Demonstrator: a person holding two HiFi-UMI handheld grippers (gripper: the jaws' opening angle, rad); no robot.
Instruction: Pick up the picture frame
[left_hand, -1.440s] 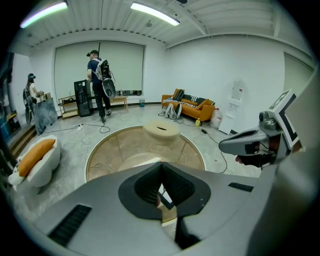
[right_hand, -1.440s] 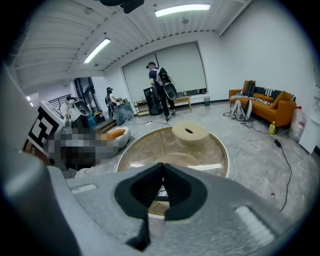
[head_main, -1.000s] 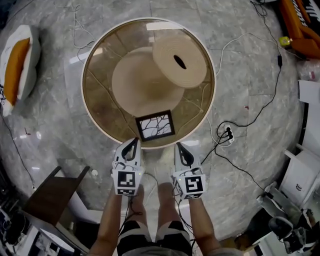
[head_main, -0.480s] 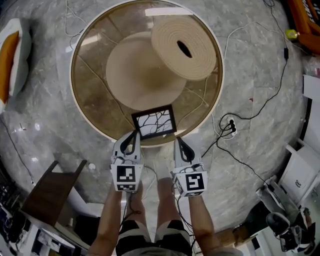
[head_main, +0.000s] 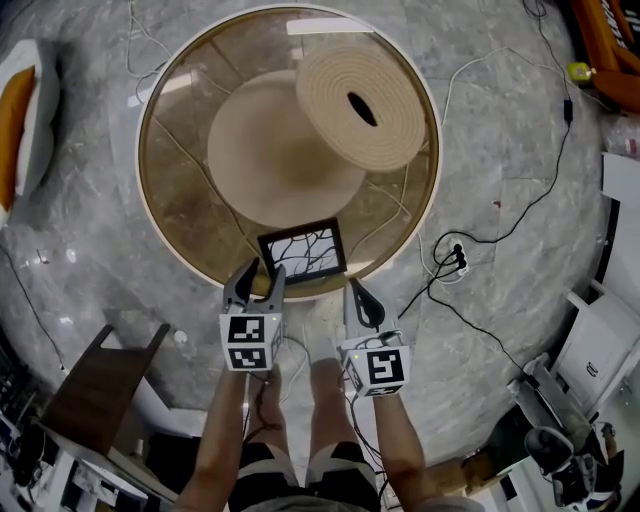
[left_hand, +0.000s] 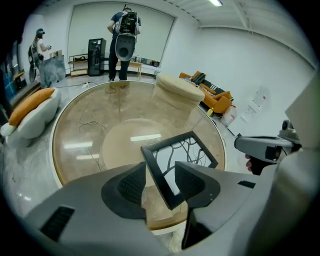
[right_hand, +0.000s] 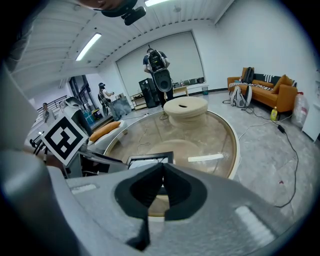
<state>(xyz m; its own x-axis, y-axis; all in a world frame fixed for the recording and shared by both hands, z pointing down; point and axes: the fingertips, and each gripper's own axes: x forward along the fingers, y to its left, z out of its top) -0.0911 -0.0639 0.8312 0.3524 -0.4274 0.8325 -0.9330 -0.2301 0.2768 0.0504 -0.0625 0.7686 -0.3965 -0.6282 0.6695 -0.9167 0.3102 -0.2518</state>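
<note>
— Near end first. What have you got?
— My two grippers, low in the head view. Left gripper (head_main: 258, 282): jaws wide, they have just been opening. The frame's near corner stands between them and the pads are not pressing it. Right gripper (head_main: 357, 292): jaws pressed together, just beside the table's near rim.

— Around them?
— One dark wooden stand (head_main: 105, 385) on the floor to my left. One power strip (head_main: 458, 262) with cables on the right.

— The frame?
— One picture frame (head_main: 303, 252): black, square, white picture with dark branching lines. It lies flat on the round glass table (head_main: 178, 215), by the near rim, turned a little.

— Beyond it?
— One beige ribbed disc (head_main: 360, 105) with a dark slot, on the table's far side, well apart from the frame. One orange-and-white cushion (head_main: 20, 120) far left. One orange sofa (right_hand: 265, 92). At the back, one person with a backpack (left_hand: 122, 35) and a second person (left_hand: 40, 45).
</note>
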